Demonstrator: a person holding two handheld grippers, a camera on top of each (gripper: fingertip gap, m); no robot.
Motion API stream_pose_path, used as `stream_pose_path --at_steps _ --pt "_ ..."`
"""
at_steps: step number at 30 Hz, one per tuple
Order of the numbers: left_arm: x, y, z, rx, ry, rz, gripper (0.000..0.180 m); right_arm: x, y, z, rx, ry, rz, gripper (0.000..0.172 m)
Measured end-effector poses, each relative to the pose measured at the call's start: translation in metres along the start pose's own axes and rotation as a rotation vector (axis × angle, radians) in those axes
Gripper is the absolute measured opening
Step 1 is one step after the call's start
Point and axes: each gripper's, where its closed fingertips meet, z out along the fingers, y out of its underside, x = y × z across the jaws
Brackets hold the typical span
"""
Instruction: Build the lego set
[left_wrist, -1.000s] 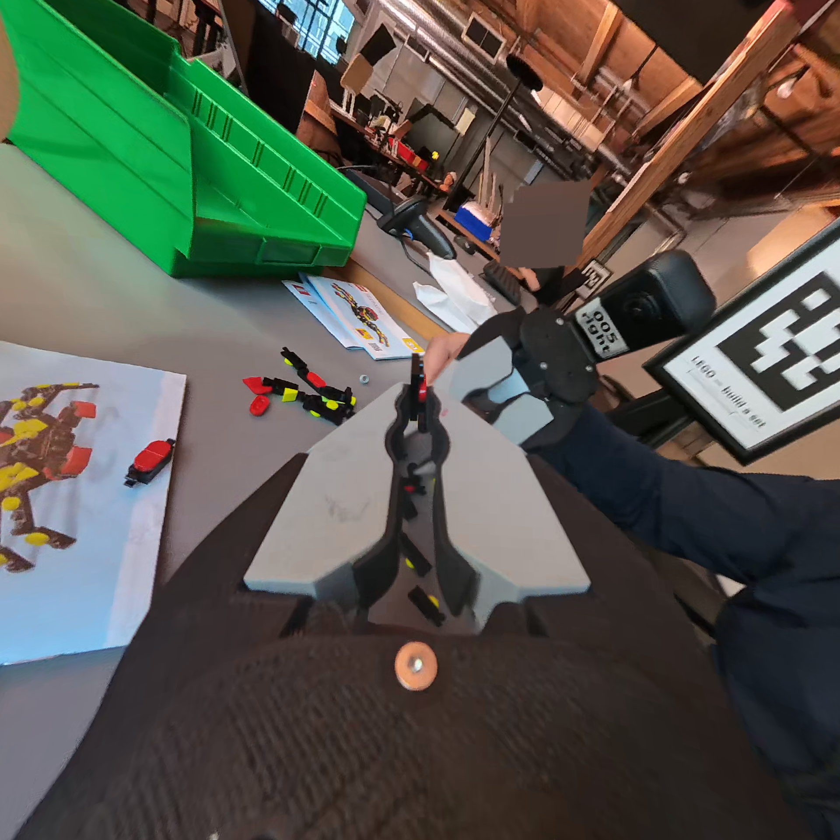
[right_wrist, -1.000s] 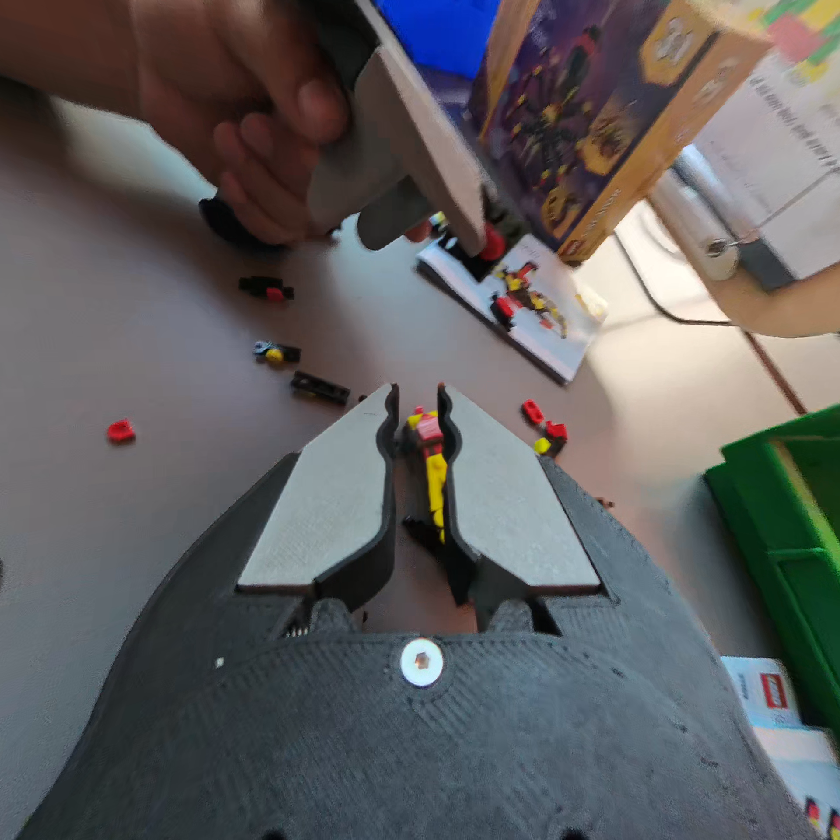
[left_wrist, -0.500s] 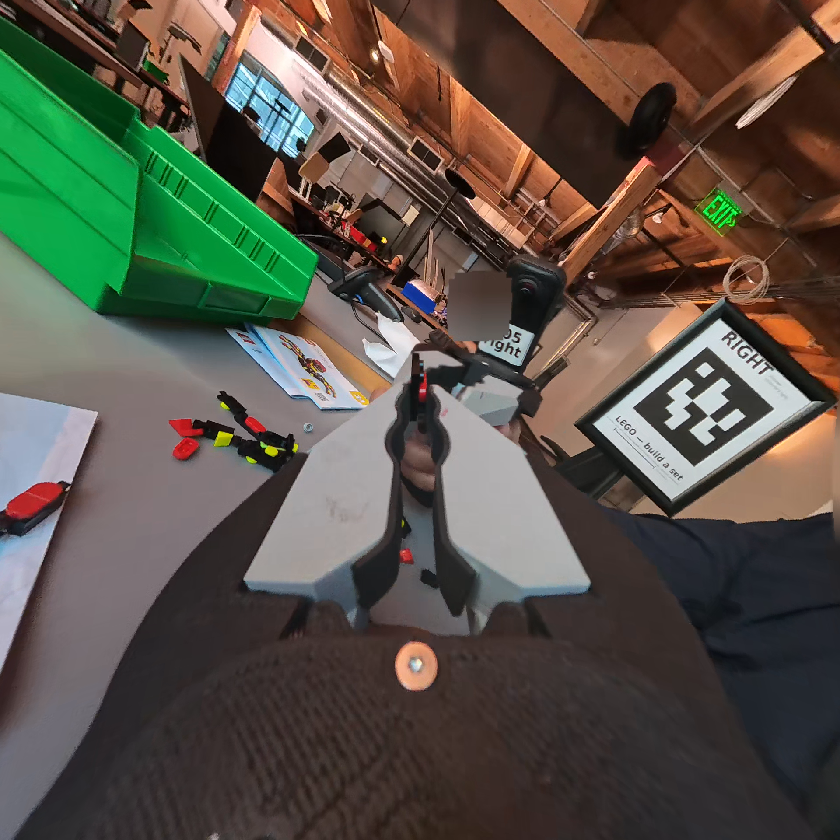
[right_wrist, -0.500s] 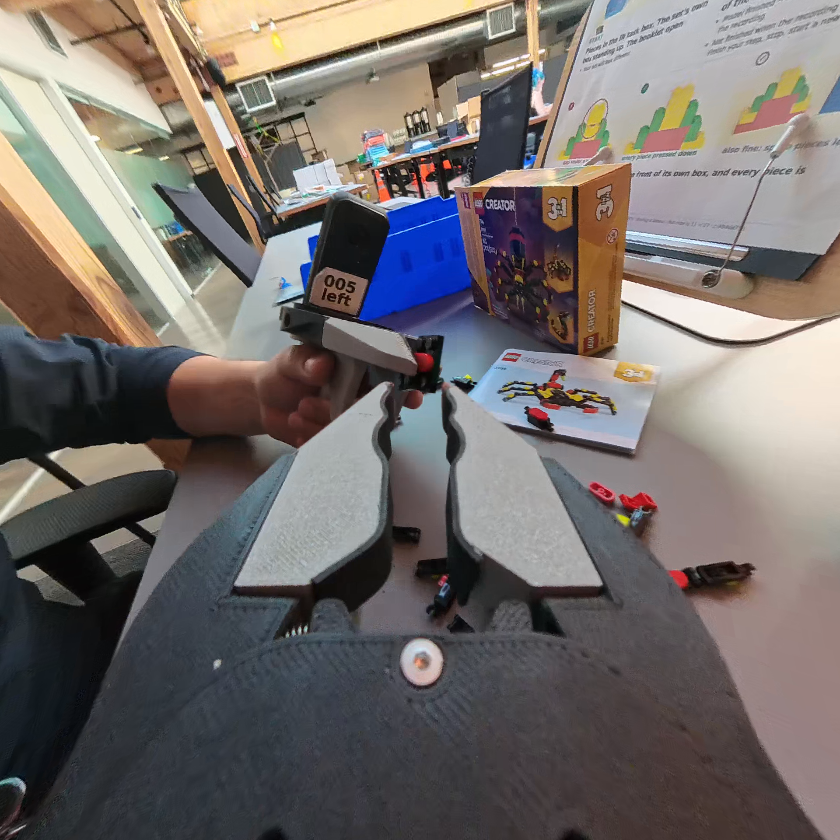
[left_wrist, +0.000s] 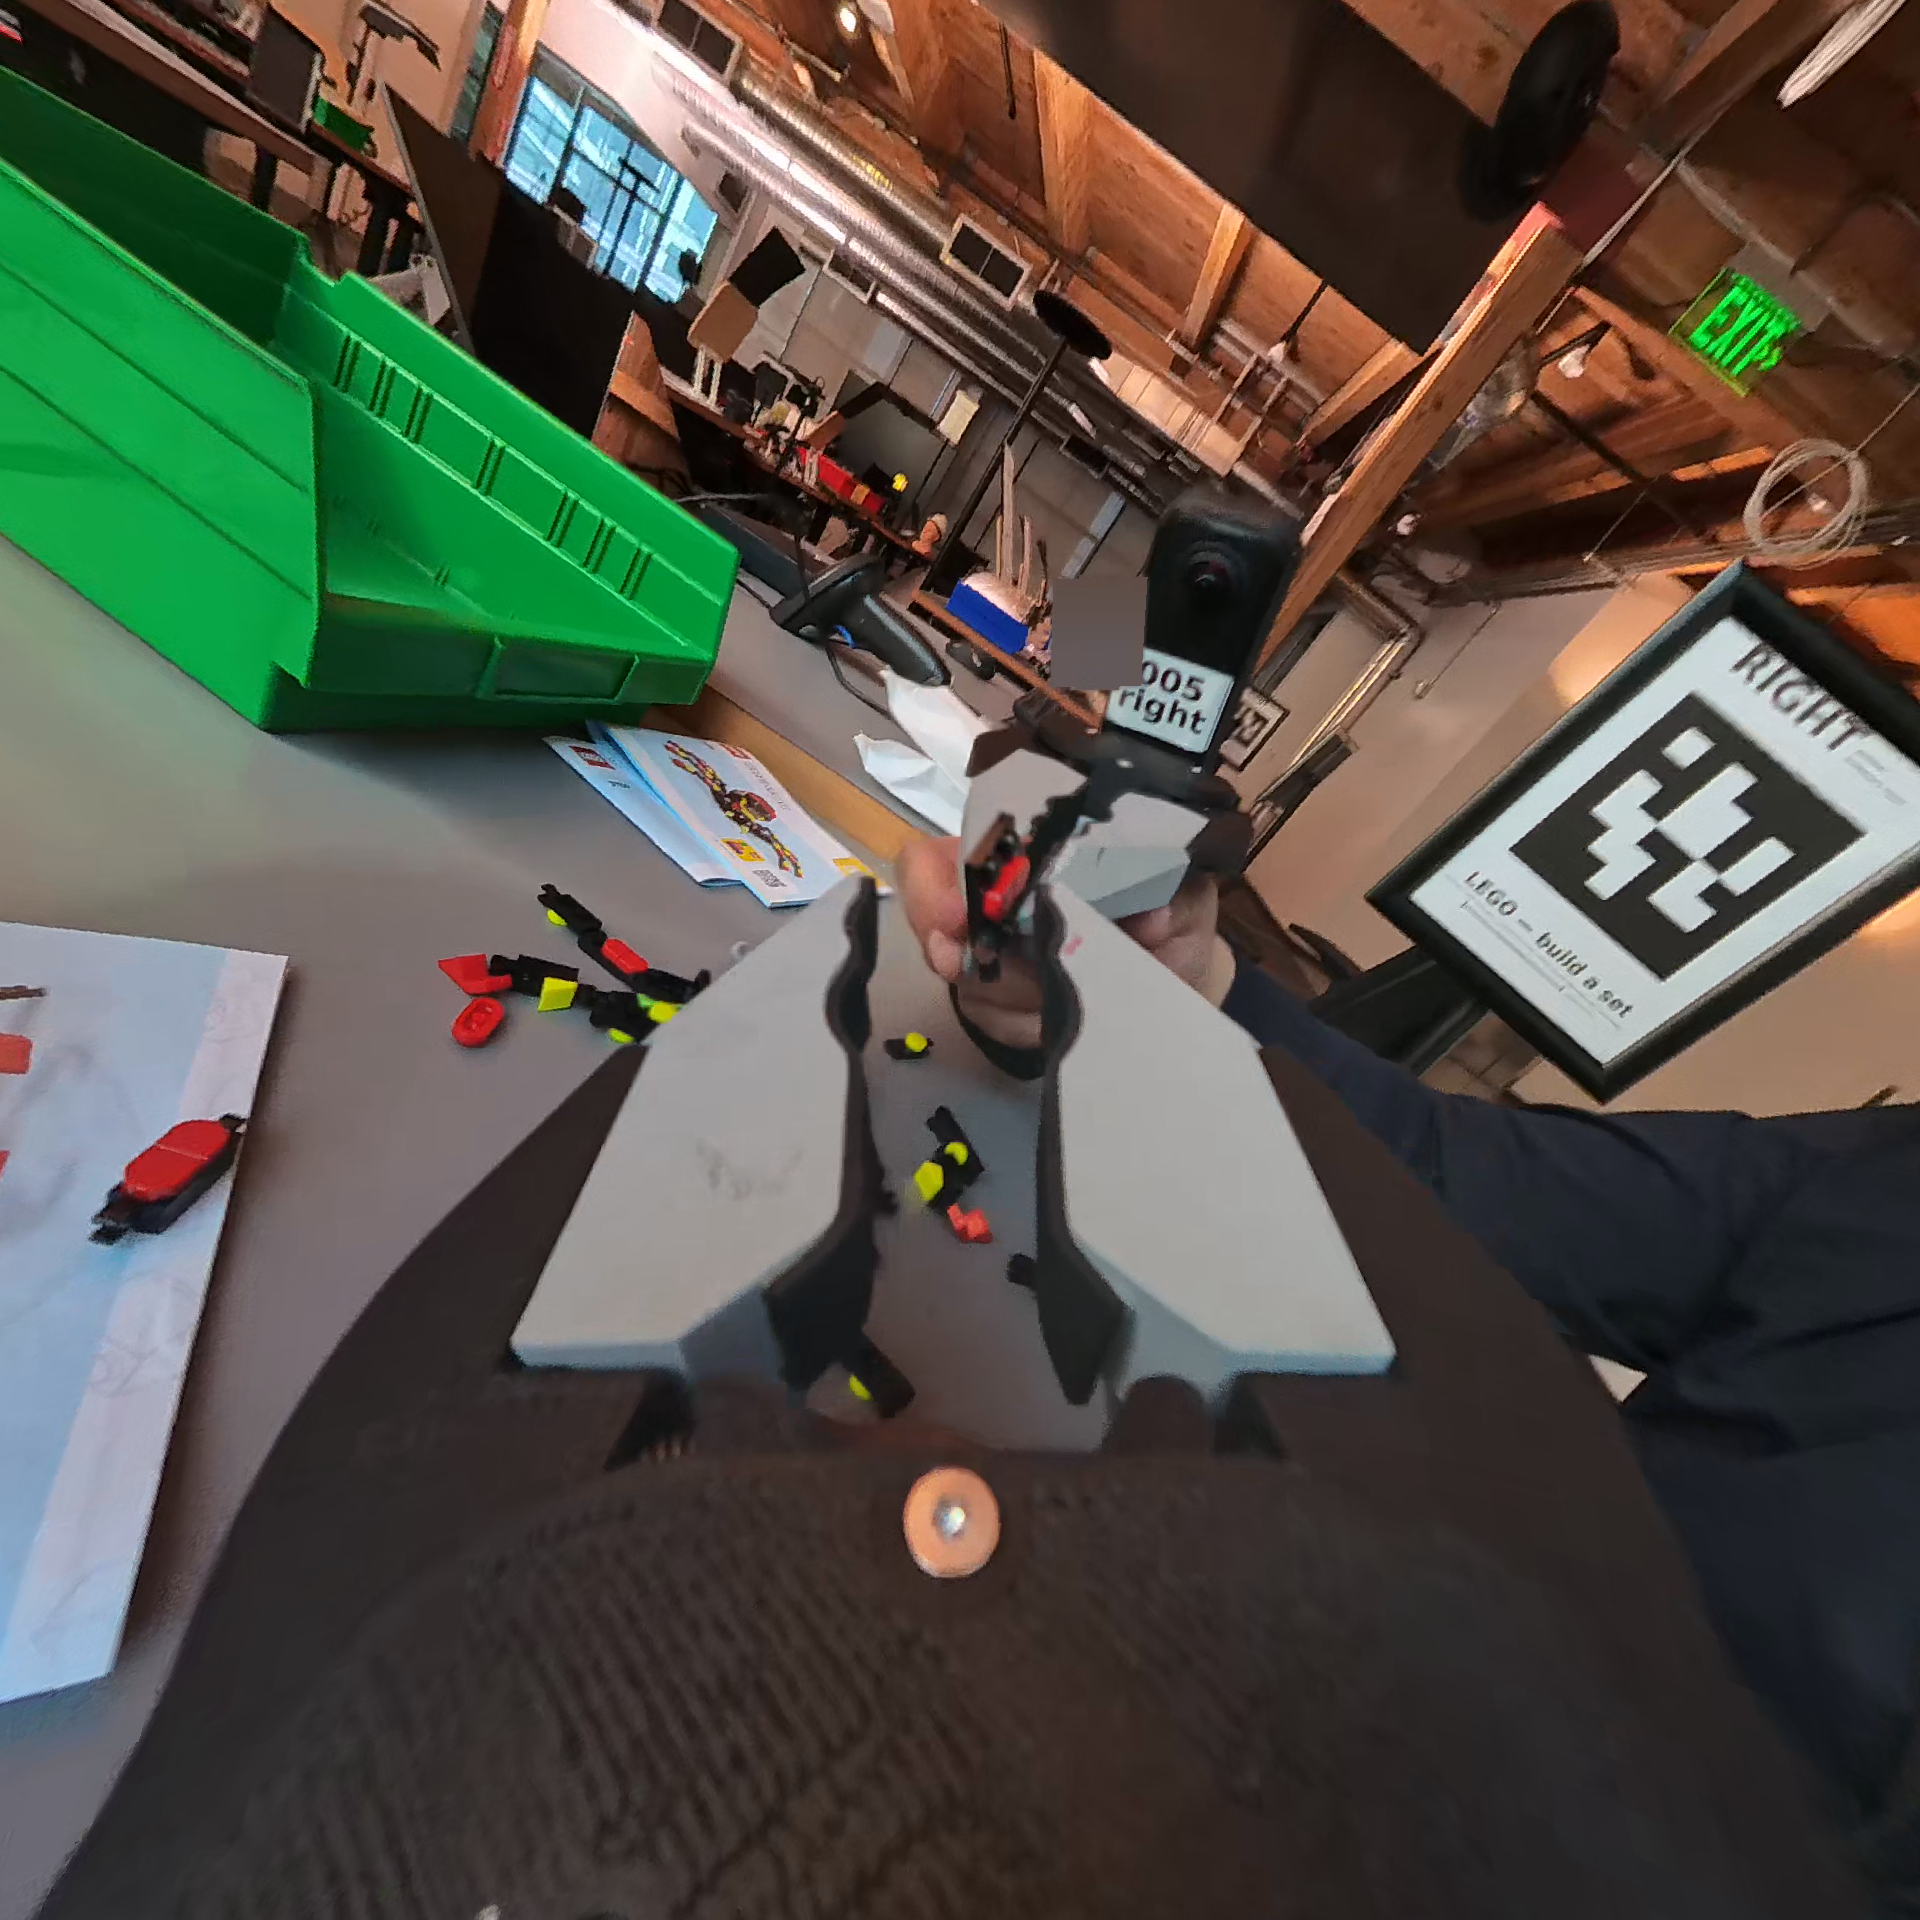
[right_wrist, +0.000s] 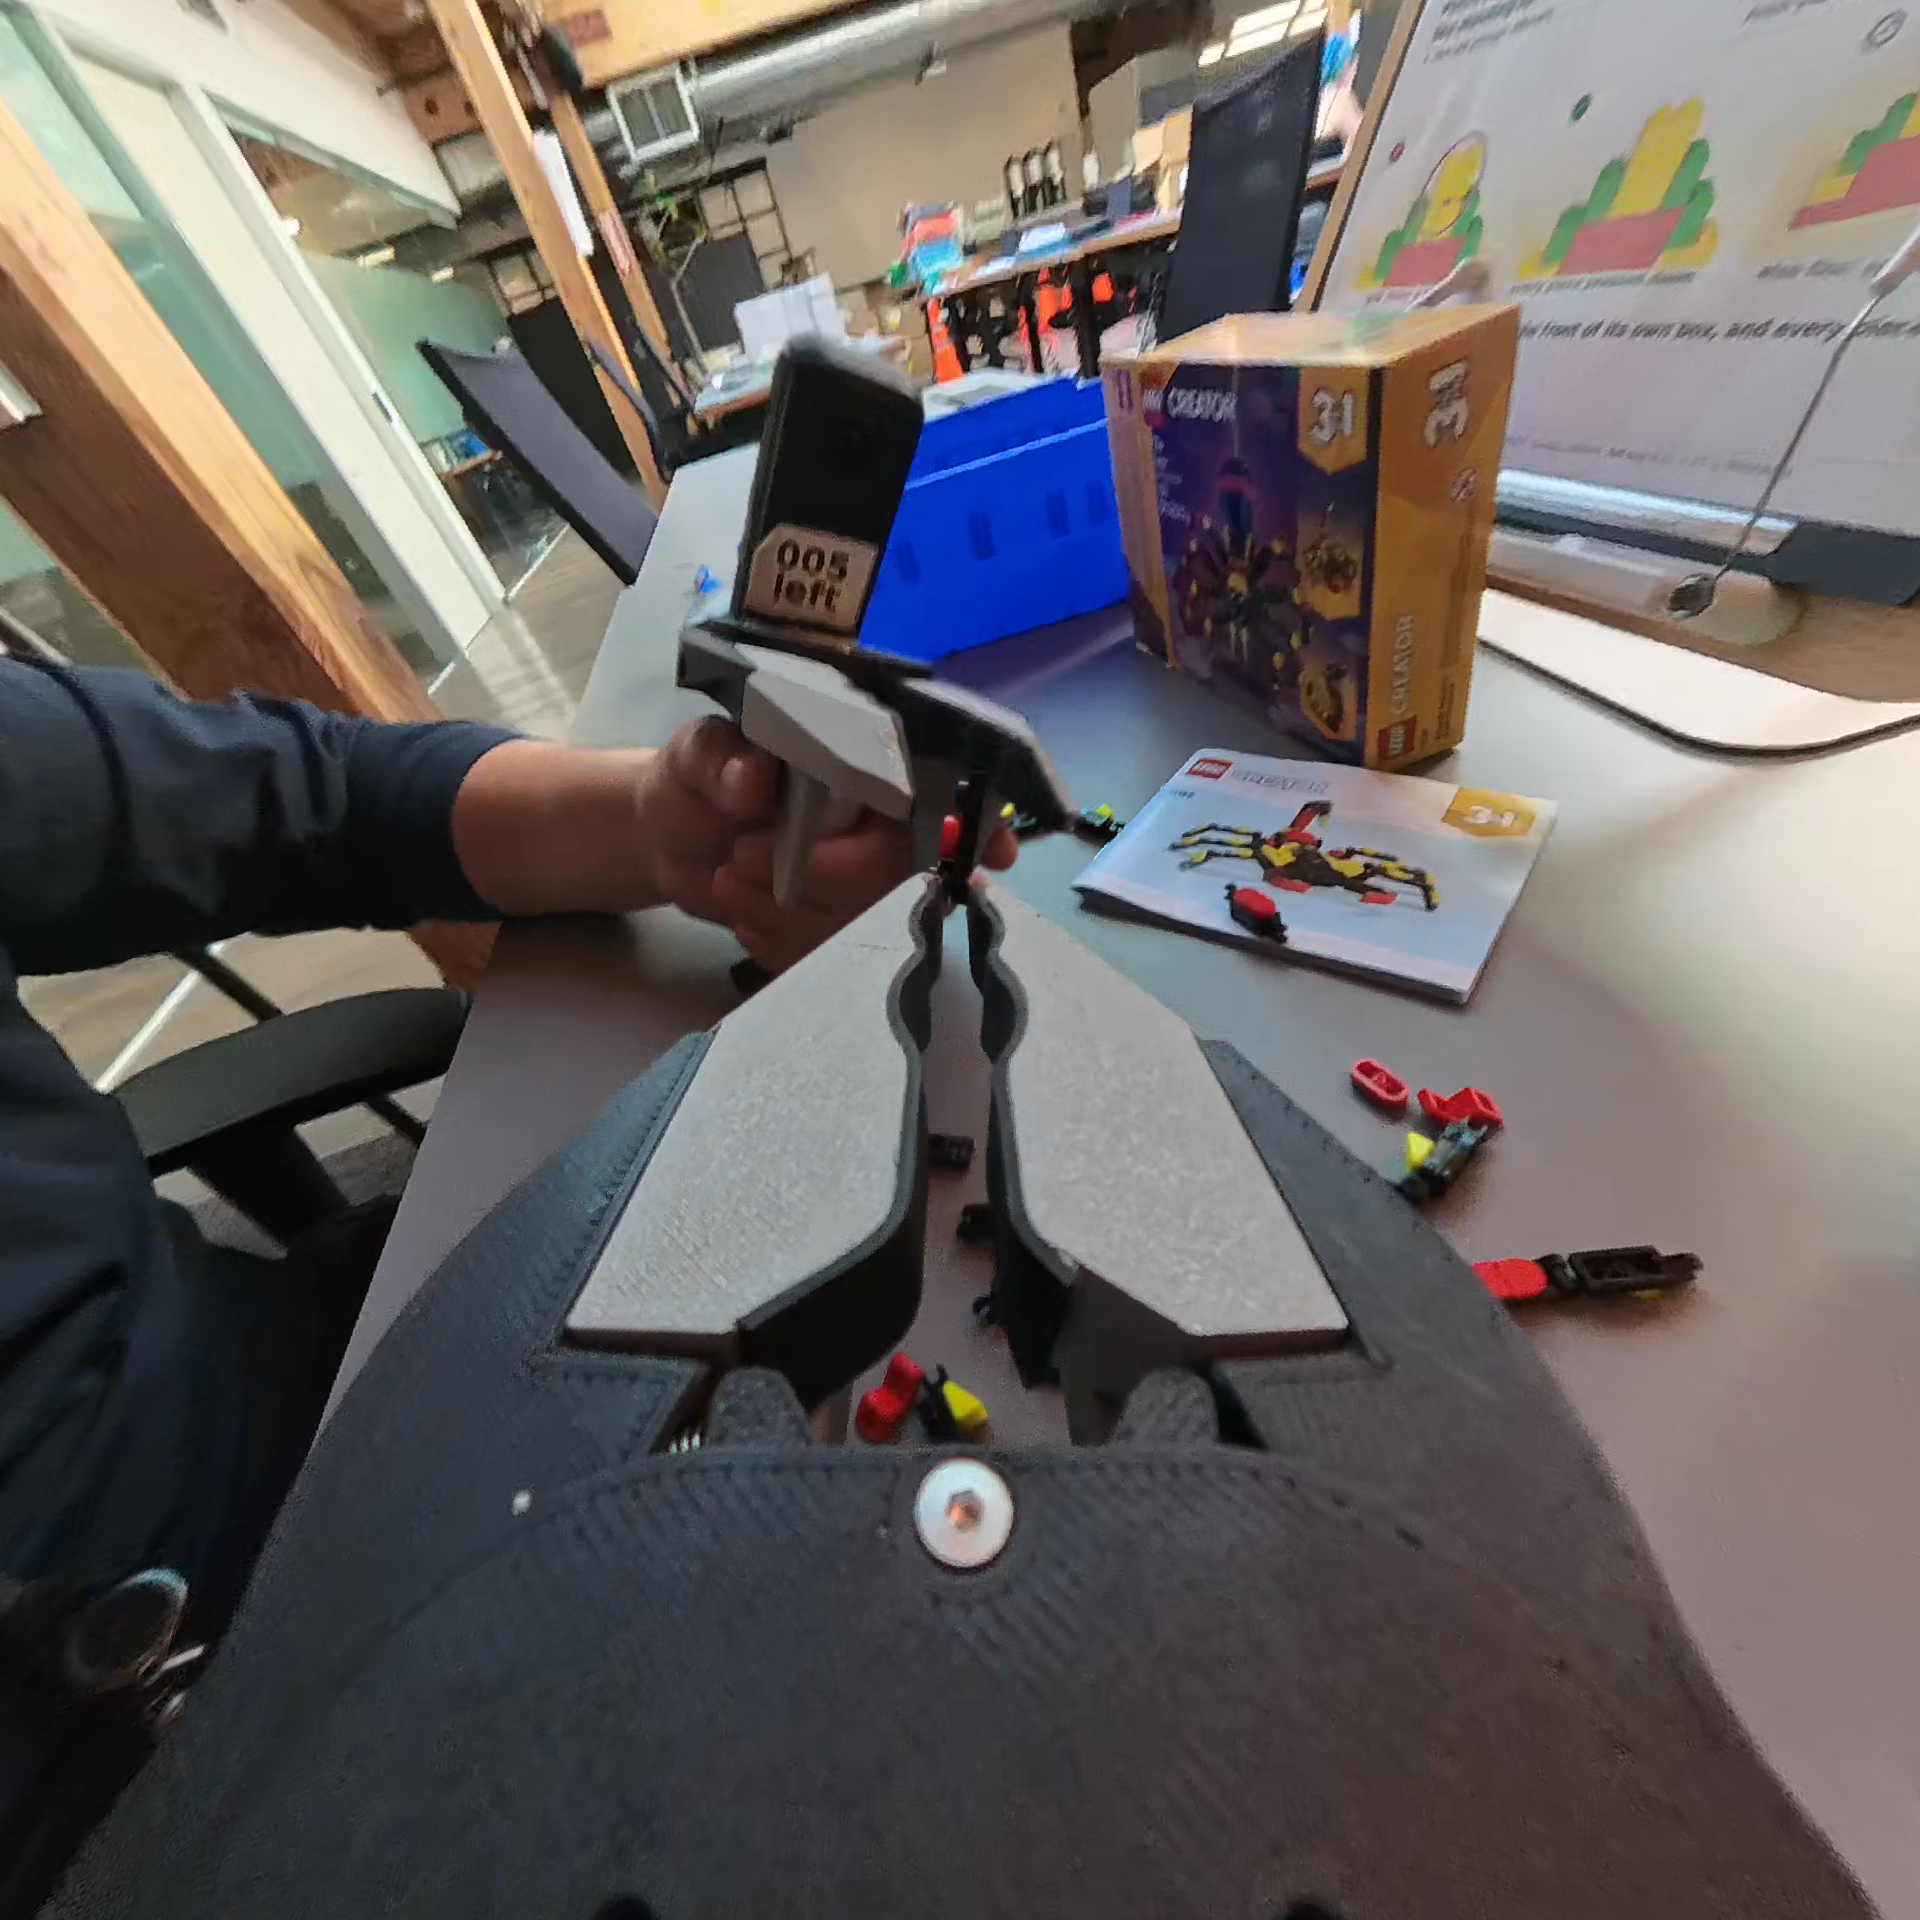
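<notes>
My right gripper (right_wrist: 951, 899) is shut on a small black and red brick piece (right_wrist: 951, 836) and holds it up above the grey table (right_wrist: 1662, 1039). The piece also shows in the left wrist view (left_wrist: 1003, 883), pinched at the far gripper's tips. My left gripper (left_wrist: 956, 914) is open. Its fingers (left_wrist: 727, 1143) stand apart on either side of the piece and do not press on it. A person's hand (right_wrist: 727, 821) holds the left gripper's handle. Loose black, yellow and red pieces (left_wrist: 945, 1174) lie on the table below the left jaws.
A green bin (left_wrist: 312, 468) stands far left with booklets (left_wrist: 717, 810) and loose pieces (left_wrist: 561, 987) in front. A sheet (left_wrist: 104, 1351) carries a red and black piece (left_wrist: 171, 1164). A toy box (right_wrist: 1309, 520), a blue bin (right_wrist: 997, 520), a booklet (right_wrist: 1320, 873) and more pieces (right_wrist: 1434, 1122) lie right. Left and right tips are no more than a few centimetres apart.
My left gripper, shut on the black and red piece before, has opened and let it go. My right gripper, open before, has closed on that piece.
</notes>
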Motion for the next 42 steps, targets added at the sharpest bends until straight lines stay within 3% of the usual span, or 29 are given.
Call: stream_pose_path --at_steps 2,4,12,16,22,31,35,38,42 --pt "-0.001 0.003 -0.001 -0.051 -0.021 0.054 0.033 0.002 0.007 0.0 -0.049 0.013 -0.008 0.001" --pt "0.004 0.012 -0.002 -0.131 -0.012 0.126 0.018 -0.001 0.013 0.002 -0.087 0.001 -0.016 0.001" --pt "0.014 0.042 -0.002 -0.32 0.028 0.266 0.006 -0.016 0.04 0.006 -0.273 -0.043 -0.143 0.001" --pt "0.015 0.049 -0.002 -0.352 0.036 0.261 0.0 -0.015 0.039 0.0 -0.296 -0.026 -0.214 0.002" --pt "0.019 0.042 0.001 -0.293 0.042 0.305 0.0 -0.01 0.004 -0.011 -0.108 -0.011 -0.114 0.0" --pt "-0.011 0.026 -0.01 -0.283 -0.123 0.324 0.0 0.023 0.03 -0.015 -0.245 0.143 -0.199 0.0" --pt "-0.021 0.035 -0.018 -0.38 -0.162 0.319 0.0 0.032 0.044 -0.014 -0.323 0.196 -0.269 0.0" --pt "-0.035 0.046 -0.023 -0.463 -0.221 0.373 0.004 0.027 0.053 -0.01 -0.361 0.166 -0.314 0.004" --pt "-0.041 0.046 -0.022 -0.465 -0.258 0.376 0.006 0.019 0.066 -0.003 -0.418 0.149 -0.444 0.004"
